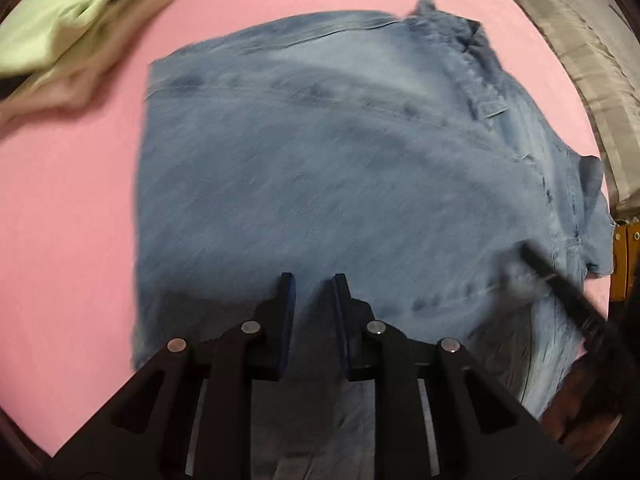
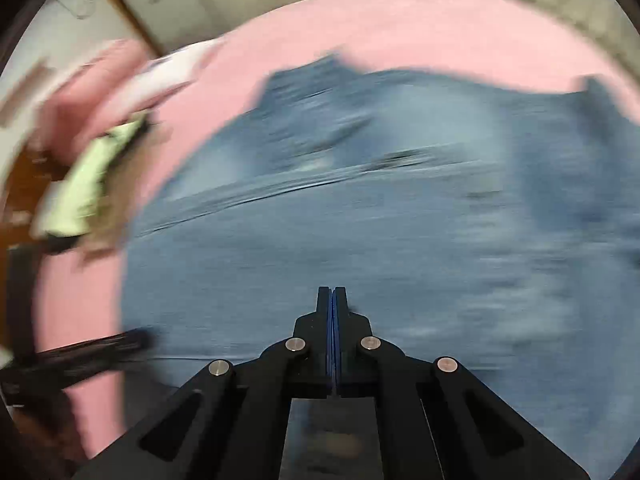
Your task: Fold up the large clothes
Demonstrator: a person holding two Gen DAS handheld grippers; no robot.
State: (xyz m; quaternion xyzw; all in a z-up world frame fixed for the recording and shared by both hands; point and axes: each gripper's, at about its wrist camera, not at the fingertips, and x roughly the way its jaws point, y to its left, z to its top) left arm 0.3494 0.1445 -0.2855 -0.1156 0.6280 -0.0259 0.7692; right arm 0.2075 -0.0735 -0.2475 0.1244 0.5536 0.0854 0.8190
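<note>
No container showed. The jeans (image 1: pixel 340 168) lay folded on the pink surface (image 1: pixel 72 208), filling the middle of both views. The left gripper (image 1: pixel 313 280) hovered over their six o'clock edge, its fingers (image 1: pixel 287 292) parted and holding nothing. The right gripper (image 2: pixel 332 292) had its fingers (image 2: pixel 323 300) pressed together, empty, denim beyond. A pile of clothes (image 1: pixel 60 28) sat at ten o'clock.
</note>
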